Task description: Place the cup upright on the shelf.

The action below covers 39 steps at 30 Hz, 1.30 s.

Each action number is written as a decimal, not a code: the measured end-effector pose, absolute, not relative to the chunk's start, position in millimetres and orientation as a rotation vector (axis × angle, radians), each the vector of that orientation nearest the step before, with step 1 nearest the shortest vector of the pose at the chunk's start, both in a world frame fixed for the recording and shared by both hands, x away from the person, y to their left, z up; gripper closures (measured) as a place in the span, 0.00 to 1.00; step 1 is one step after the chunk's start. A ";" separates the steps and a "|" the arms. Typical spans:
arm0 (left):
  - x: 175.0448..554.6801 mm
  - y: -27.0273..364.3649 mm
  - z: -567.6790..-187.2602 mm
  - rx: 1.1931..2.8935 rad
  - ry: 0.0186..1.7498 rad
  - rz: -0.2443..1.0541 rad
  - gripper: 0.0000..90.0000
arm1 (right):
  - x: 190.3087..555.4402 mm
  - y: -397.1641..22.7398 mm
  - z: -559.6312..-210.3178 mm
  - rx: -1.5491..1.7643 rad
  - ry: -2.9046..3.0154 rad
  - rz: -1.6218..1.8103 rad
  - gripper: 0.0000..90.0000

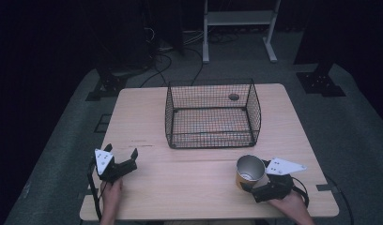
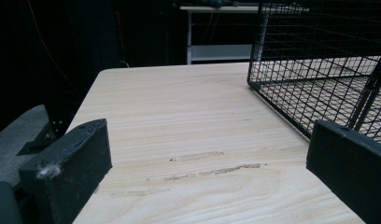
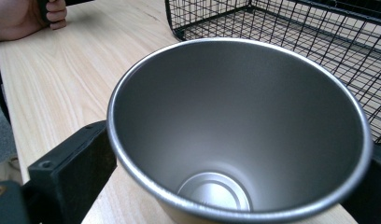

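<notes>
One metal cup (image 1: 250, 171) stands upright between the closed jaws of the right gripper (image 1: 249, 182), in front of the wire basket (image 1: 213, 114), while the left gripper (image 1: 120, 155) rests open, well apart.

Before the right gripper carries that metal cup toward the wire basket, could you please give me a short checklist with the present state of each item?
1. Right gripper closed on the metal cup, a jaw on each side: ok.
2. Cup upright, mouth up: ok.
3. Cup interior empty, bare bottom seen in the right gripper view: ok.
4. Wire basket open on top, nothing inside: ok.
5. Left gripper open, off to the left of the path: ok.
6. Cup lifted off the table: cannot tell.
</notes>
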<state>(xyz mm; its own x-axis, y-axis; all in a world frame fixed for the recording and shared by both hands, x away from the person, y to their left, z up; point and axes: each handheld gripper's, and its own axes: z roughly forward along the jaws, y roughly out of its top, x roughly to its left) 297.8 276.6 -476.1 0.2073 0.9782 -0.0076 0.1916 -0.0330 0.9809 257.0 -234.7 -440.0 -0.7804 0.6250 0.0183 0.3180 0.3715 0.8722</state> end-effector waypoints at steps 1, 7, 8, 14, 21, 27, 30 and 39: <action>297.9 276.6 -476.1 1.452 1.183 0.962 0.00 | 257.3 -234.3 -440.0 0.830 2.319 1.370 0.02; 297.8 276.5 -476.2 1.451 1.182 0.964 0.00 | 259.3 -231.0 -439.8 0.827 2.310 1.383 0.02; 297.8 276.5 -476.2 1.451 1.182 0.964 0.00 | 259.8 -230.4 -439.9 0.829 2.313 1.380 0.02; 297.8 276.6 -476.2 1.451 1.182 0.963 0.00 | 259.9 -231.9 -439.4 0.819 2.306 1.407 0.14; 297.8 276.7 -476.1 1.452 1.183 0.962 0.00 | 259.6 -230.2 -437.2 0.816 2.321 1.401 0.14; 298.0 276.8 -476.1 1.449 1.184 0.961 0.00 | 263.6 -229.1 -421.0 0.803 2.322 1.435 0.14; 298.0 276.8 -476.2 1.450 1.184 0.961 0.00 | 265.7 -228.1 -413.7 0.787 2.323 1.432 0.14; 297.9 276.6 -476.2 1.451 1.183 0.963 0.00 | 285.6 -218.6 -375.1 0.722 2.355 1.454 0.14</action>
